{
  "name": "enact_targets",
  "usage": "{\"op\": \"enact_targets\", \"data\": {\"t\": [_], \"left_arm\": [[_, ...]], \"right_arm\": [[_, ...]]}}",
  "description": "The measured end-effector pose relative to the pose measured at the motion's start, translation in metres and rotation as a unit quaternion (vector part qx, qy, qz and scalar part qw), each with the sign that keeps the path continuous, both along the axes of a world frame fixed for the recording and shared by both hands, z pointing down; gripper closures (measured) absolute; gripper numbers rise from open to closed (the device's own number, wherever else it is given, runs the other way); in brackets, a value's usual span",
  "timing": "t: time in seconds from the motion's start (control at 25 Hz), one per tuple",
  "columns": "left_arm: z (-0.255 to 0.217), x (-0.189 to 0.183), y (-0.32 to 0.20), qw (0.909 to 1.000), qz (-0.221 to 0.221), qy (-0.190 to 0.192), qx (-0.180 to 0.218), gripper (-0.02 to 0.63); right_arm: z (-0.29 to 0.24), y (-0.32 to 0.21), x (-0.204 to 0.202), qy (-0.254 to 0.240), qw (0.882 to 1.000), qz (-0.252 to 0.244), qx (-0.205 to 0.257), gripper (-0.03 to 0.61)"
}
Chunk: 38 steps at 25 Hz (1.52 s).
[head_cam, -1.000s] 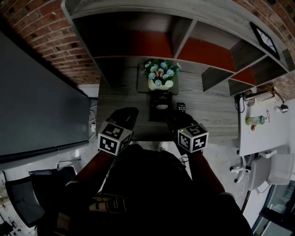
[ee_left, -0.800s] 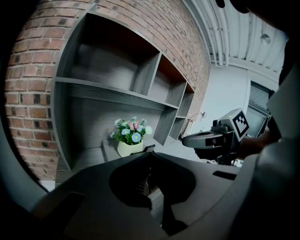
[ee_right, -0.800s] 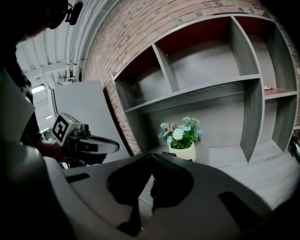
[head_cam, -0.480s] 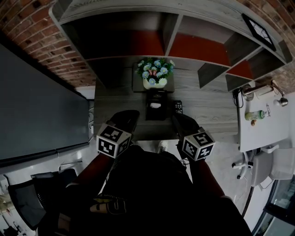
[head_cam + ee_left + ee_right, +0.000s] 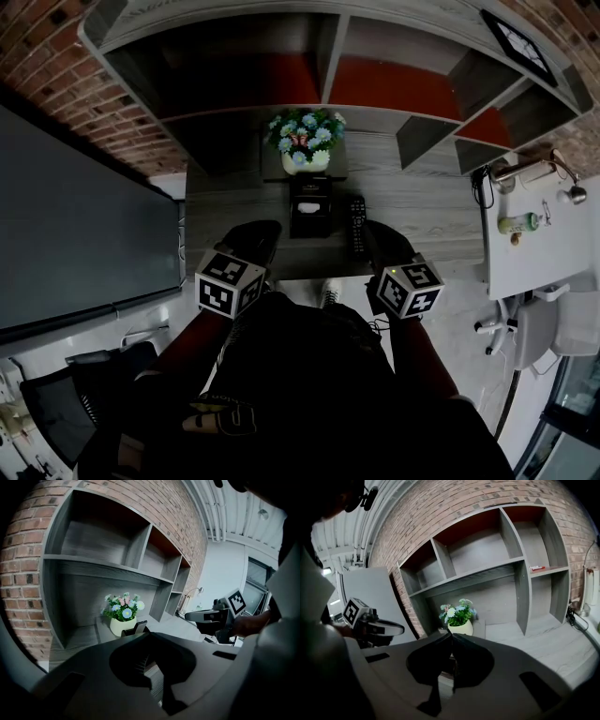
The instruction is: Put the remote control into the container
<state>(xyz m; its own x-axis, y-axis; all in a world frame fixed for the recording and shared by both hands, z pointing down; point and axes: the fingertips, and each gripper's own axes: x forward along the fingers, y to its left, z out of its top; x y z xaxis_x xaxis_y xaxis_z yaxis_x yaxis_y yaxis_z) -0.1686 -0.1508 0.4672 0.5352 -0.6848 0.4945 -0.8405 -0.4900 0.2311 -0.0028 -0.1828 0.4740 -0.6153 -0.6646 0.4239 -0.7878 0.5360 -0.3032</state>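
Observation:
The black remote control lies lengthwise on the grey desk, just right of the black container, an open-topped box in front of the flower pot. My right gripper is shut and empty at the desk's front edge, a little right of the remote and not touching it. In the right gripper view its jaws meet at the tips. My left gripper hovers over the desk's front left, apart from the container. Its jaws look closed with nothing held.
A cream pot of flowers stands behind the container, under a grey shelf unit on a brick wall. A white side table with a bottle and a lamp is at the right. A dark panel stands at the left.
My right gripper has drawn back and to the right, off the remote, which now shows in full. The left gripper has hardly moved.

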Motion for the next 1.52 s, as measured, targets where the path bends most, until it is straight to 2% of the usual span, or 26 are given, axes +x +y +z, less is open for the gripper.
{"op": "enact_targets", "data": {"t": [0.08, 0.32, 0.4, 0.48, 0.6, 0.68, 0.88, 1.04, 1.28, 1.52], "left_arm": [[0.004, 0.003, 0.000, 0.9999, 0.004, 0.002, -0.010, 0.607], [0.024, 0.011, 0.005, 0.9987, 0.024, -0.018, -0.042, 0.607], [0.028, 0.011, 0.006, 0.9982, 0.024, -0.018, -0.052, 0.607], [0.032, 0.010, 0.007, 0.9979, 0.025, -0.025, -0.054, 0.607], [0.039, 0.006, 0.010, 0.9974, 0.028, -0.035, -0.057, 0.607], [0.041, 0.004, 0.012, 0.9969, 0.028, -0.039, -0.062, 0.607], [0.034, 0.001, 0.013, 0.9966, 0.030, -0.044, -0.062, 0.607], [0.031, -0.002, 0.016, 0.9960, 0.038, -0.052, -0.062, 0.607], [0.029, -0.015, 0.016, 0.9958, 0.035, -0.061, -0.059, 0.607], [0.030, -0.016, 0.014, 0.9960, 0.038, -0.062, -0.053, 0.607]], "right_arm": [[0.017, -0.002, 0.013, 0.034, 0.999, 0.011, -0.006, 0.569], [0.101, 0.012, 0.055, 0.105, 0.991, 0.043, -0.073, 0.550], [0.130, 0.022, 0.058, 0.122, 0.987, 0.038, -0.101, 0.494], [0.154, 0.034, 0.055, 0.136, 0.981, 0.036, -0.134, 0.399], [0.183, 0.052, 0.056, 0.163, 0.972, 0.041, -0.162, 0.345], [0.195, 0.059, 0.056, 0.174, 0.971, 0.044, -0.160, 0.328], [0.209, 0.051, 0.050, 0.195, 0.971, 0.068, -0.121, 0.327], [0.230, 0.052, 0.047, 0.201, 0.967, 0.077, -0.133, 0.327], [0.228, 0.046, 0.052, 0.177, 0.970, 0.109, -0.128, 0.328], [0.214, 0.040, 0.057, 0.191, 0.970, 0.093, -0.120, 0.333]]}}
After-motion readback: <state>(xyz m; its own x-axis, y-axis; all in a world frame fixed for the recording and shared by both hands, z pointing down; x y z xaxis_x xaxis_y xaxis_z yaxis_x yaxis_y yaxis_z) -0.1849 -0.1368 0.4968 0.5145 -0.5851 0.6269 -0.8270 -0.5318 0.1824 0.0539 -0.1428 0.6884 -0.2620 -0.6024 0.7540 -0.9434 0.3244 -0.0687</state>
